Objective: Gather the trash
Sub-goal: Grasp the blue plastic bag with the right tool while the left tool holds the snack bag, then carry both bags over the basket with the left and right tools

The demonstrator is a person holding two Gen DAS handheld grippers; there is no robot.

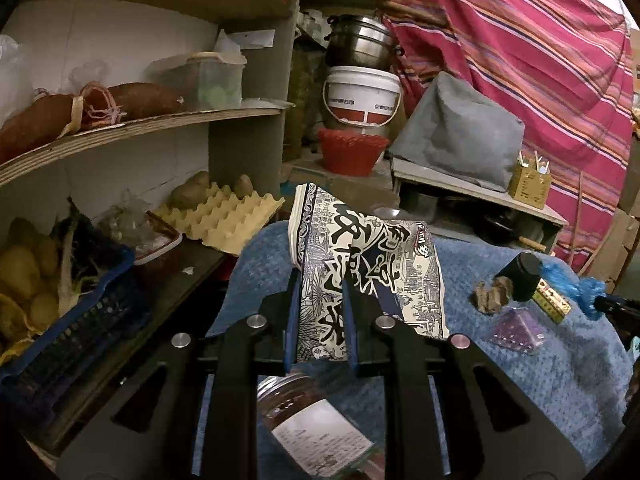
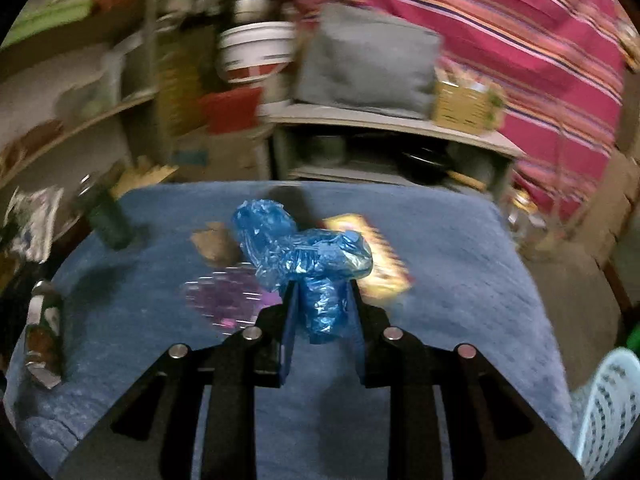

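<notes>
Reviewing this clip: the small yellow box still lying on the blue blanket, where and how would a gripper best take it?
Probably across its two long edges, coming from above. The yellow box lies flat and narrow on the blue blanket, so its short width should fit between the fingers. The black jar stands close at its far end, so grip the nearer half.

Table draped in a blue towel. On it: purple wrapper, yellow packet, brown scrap, two jars.

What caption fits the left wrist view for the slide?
Left gripper shut on a crushed blue-and-white printed paper cup above the blue towel-covered table, beside cluttered pantry shelves.
</notes>
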